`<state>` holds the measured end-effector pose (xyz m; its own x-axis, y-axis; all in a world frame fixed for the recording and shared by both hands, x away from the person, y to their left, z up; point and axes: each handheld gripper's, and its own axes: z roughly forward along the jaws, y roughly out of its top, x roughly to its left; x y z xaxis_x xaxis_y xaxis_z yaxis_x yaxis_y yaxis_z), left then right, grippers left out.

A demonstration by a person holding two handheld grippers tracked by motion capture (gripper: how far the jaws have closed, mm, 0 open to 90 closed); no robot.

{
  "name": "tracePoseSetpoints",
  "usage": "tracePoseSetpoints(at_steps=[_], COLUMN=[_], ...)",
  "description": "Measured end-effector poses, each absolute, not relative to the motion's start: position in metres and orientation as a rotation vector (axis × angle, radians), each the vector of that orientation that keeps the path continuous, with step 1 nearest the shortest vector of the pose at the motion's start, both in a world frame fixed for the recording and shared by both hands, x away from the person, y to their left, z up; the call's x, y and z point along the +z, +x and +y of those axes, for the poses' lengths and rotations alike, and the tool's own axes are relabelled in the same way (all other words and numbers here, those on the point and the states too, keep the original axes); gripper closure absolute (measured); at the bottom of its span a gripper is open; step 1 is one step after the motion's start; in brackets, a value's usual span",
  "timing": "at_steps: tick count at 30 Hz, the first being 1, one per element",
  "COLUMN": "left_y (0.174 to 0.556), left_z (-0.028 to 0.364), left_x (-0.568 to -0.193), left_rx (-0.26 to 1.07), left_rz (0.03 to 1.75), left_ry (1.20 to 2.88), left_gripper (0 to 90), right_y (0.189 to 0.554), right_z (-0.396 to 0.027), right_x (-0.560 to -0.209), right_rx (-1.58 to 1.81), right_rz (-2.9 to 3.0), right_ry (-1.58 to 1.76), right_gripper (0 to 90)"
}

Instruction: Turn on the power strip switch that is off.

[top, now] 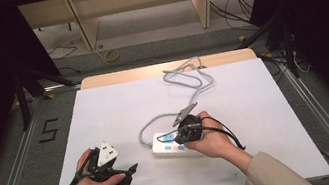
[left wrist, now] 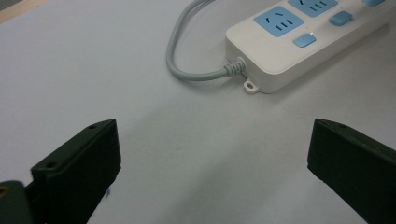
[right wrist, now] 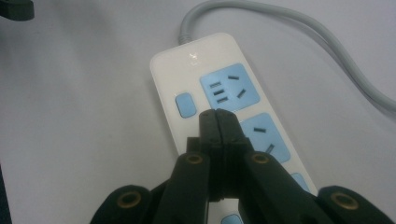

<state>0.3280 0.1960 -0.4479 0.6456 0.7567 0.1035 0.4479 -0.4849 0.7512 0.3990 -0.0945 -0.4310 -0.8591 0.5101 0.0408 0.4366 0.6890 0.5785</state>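
Left hand (top: 91,183) at the near left edge of the white table (top: 105,112), holding the left gripper (top: 132,171) low over the surface, tips pointing right toward the power strip; jaws spread wide, nothing between them; in the left gripper view the two black jaws stand at the far left and far right of the frame with bare table between; gripper well short of the strip, not touching it.

Right hand (top: 216,139) near centre-right, holding the right gripper (right wrist: 218,116) tipped down over the power strip (top: 164,146); jaws pressed together, pinching nothing; in the right gripper view the shut tips sit over the strip's top face, between the first blue socket (right wrist: 229,86) and the second blue socket (right wrist: 264,135), just beside the blue switch button (right wrist: 184,105); can't tell whether the tips touch the plastic or hover just above it.

Power strip: white body, blue sockets and blue buttons, lying flat near the table's middle, slightly toward the near edge, partly under the right hand in the high view; left gripper view shows its cable end with a small mounting tab (left wrist: 250,86).

Grey cable (top: 185,76) leaves the strip's left end, curves back in a loop, runs away across the table and bunches in loose coils at the far edge.

Beyond the table: grey floor; wooden furniture legs; black cables on the floor (top: 234,7).
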Motion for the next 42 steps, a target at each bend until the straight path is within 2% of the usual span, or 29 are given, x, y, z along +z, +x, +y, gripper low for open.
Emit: tracePoseSetpoints(at_steps=[42], left_y=[0.328], left_z=[0.195], left_x=[-0.448], left_rx=[0.557], left_rz=[0.932], left_ry=[2.154], left_gripper=[2.2], right_y=[0.401], right_z=[-0.081], right_x=[-0.436], right_rx=[0.68], right_rz=[2.84], right_ry=[0.716], right_gripper=[90.0])
